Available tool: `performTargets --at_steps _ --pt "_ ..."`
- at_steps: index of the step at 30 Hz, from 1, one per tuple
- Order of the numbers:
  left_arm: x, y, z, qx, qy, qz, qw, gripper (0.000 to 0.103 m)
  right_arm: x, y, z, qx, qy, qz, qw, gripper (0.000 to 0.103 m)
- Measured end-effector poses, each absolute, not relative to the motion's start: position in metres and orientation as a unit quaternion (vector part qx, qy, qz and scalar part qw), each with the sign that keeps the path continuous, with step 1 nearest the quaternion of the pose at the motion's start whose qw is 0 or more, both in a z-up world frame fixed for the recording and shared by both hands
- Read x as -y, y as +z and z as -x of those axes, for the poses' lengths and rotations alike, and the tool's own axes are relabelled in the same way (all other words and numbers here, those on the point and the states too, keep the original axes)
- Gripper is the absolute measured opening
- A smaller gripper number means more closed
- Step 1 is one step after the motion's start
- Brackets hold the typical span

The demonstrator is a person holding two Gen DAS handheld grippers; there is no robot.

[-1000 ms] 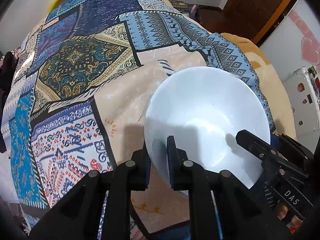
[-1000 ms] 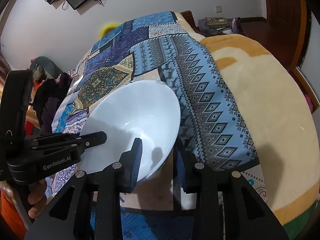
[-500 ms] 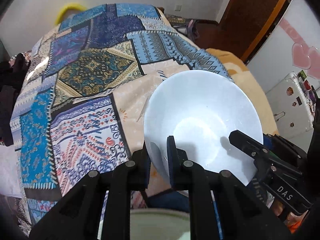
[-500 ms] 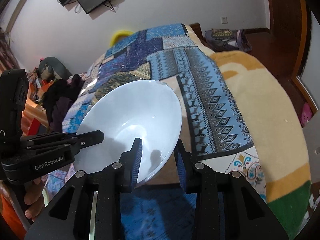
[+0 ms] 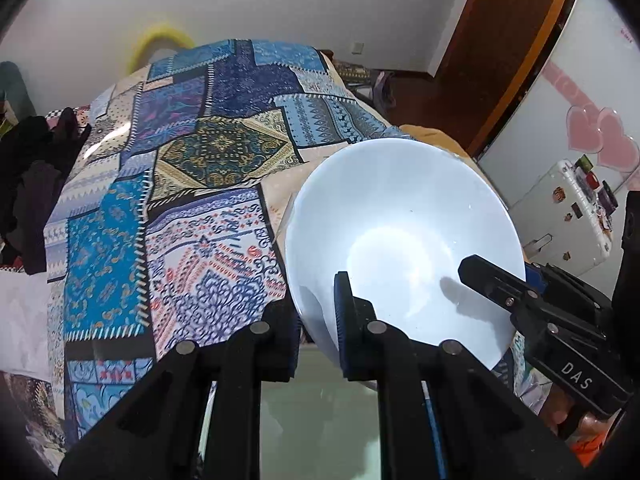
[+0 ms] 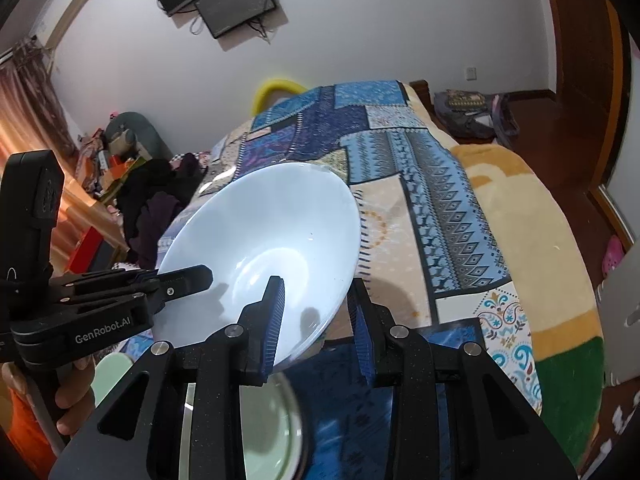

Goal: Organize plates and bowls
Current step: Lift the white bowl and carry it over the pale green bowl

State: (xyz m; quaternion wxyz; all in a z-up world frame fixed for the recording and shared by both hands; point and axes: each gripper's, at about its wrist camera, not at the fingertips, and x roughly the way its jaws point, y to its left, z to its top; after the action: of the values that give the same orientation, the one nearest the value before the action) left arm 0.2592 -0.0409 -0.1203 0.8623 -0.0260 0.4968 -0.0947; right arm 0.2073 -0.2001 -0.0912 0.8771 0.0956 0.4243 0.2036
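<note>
**Both grippers are holding one white bowl above the bed**

I am holding the white bowl [image 5: 404, 236] with two grippers at the same time, and it is hanging in the air over the bed [image 5: 208, 168] with the patchwork cover. The bowl is tilted, with its opening turned toward the cameras.

The left gripper [image 5: 318, 320] is gripping the near-left part of the rim. Its fingers [image 5: 343, 312] are almost fully closed, with only the thin wall of the bowl between them: one finger is inside the bowl and the other is outside.

The right gripper [image 6: 318, 320] is gripping the opposite side of the rim. Its fingers [image 6: 276, 312] are standing a little wider apart, and the rim is passing between them. The inner finger is lying against the inside wall. The outer finger is partly hidden behind the bowl, so I think it is pressing the outside, but I cannot see the contact clearly.

Under the bowl, at the lower edge of the right wrist view, a pale green plate [image 6: 272, 440] is lying on a dark blue surface [image 6: 452, 336]. In the left wrist view the same plate is showing only as a pale patch between the fingers.
</note>
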Motion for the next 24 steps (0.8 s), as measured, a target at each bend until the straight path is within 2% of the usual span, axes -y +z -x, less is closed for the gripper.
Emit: performTargets --at_steps 24 --pt "-0.067 -0.094 -0.148 -0.456 -0.021 0.102 0.884 0.015 0.103 -0.075 -0.151 -0.408 0.304 -0.041 0.860 0.030"
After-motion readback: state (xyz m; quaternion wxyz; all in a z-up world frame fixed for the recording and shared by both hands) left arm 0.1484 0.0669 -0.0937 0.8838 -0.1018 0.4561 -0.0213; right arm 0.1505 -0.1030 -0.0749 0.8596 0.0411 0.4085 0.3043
